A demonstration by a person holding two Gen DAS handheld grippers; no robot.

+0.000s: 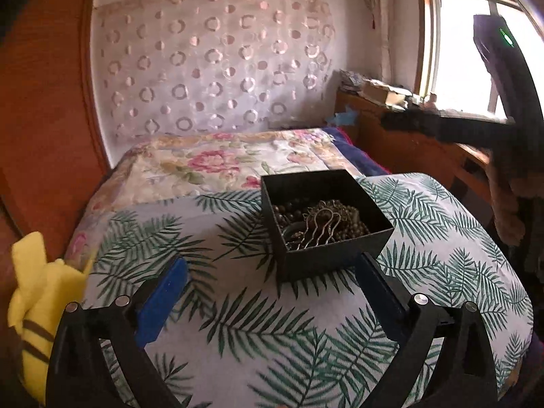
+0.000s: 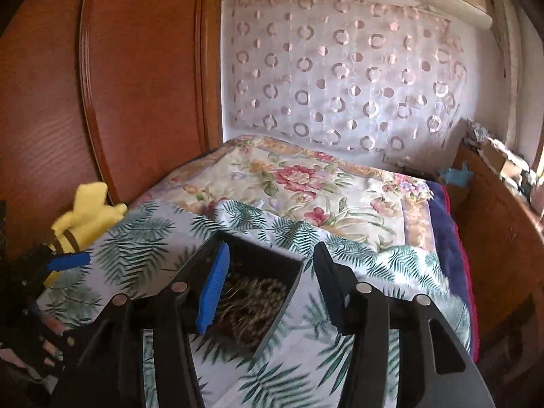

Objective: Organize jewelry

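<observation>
A small black open box (image 1: 326,234) sits on a palm-leaf cloth (image 1: 238,323). It holds dark bead strands (image 1: 289,212) and a metal hair comb (image 1: 319,227). My left gripper (image 1: 272,265) is open and empty, just short of the box's near corner. In the right wrist view my right gripper (image 2: 272,261) is open and empty, hovering above the box (image 2: 258,292), with its left finger (image 2: 212,289) over the box's left side. The right gripper's body shows in the left wrist view (image 1: 503,108), raised at the right.
A floral quilt (image 2: 306,183) lies behind the palm-leaf cloth. A yellow plush toy (image 1: 37,302) lies at the left edge by a wooden panel (image 2: 136,68). A cluttered wooden shelf (image 1: 391,102) stands at the right under a window.
</observation>
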